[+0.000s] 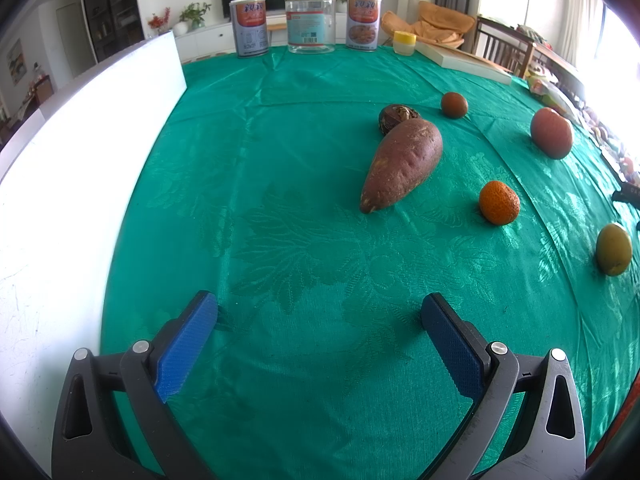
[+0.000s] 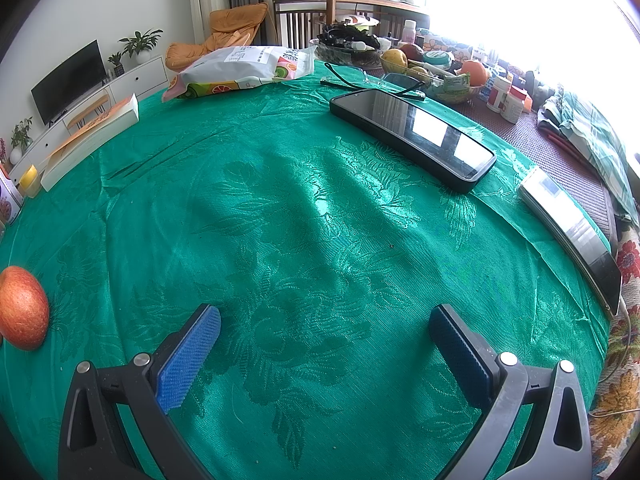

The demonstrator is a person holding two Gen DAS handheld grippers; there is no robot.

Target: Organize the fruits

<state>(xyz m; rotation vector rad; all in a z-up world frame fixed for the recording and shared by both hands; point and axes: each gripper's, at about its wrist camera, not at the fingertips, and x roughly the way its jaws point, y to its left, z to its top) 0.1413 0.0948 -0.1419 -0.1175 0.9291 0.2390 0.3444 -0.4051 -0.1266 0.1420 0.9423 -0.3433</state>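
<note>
Left wrist view: the left gripper (image 1: 319, 314) hovers low over the green-clothed surface (image 1: 280, 184), its blue fingers (image 1: 188, 344) spread wide with nothing between them. Ahead lies a sweet potato (image 1: 402, 164), touching a dark round fruit (image 1: 394, 117) behind it. To the right, well apart, sit a small orange (image 1: 499, 202), a yellow-green fruit (image 1: 614, 249), a large reddish fruit (image 1: 551, 132) and a small brown fruit (image 1: 454, 104). At the far edge stand two labelled tins (image 1: 249, 27) and a clear jar (image 1: 309, 21); their print is too small to read. A white board (image 1: 80, 160) walls the left side; bare cloth lies open between it and the fruit.

Right wrist view: the right gripper (image 2: 325, 320) also has its fingers (image 2: 190, 350) apart and empty. An orange fruit (image 2: 22, 307) sits at the left edge. A black phone (image 2: 412, 132), glasses (image 2: 372, 80) and a fruit-printed bag (image 2: 240, 68) lie farther off, with open cloth between.
</note>
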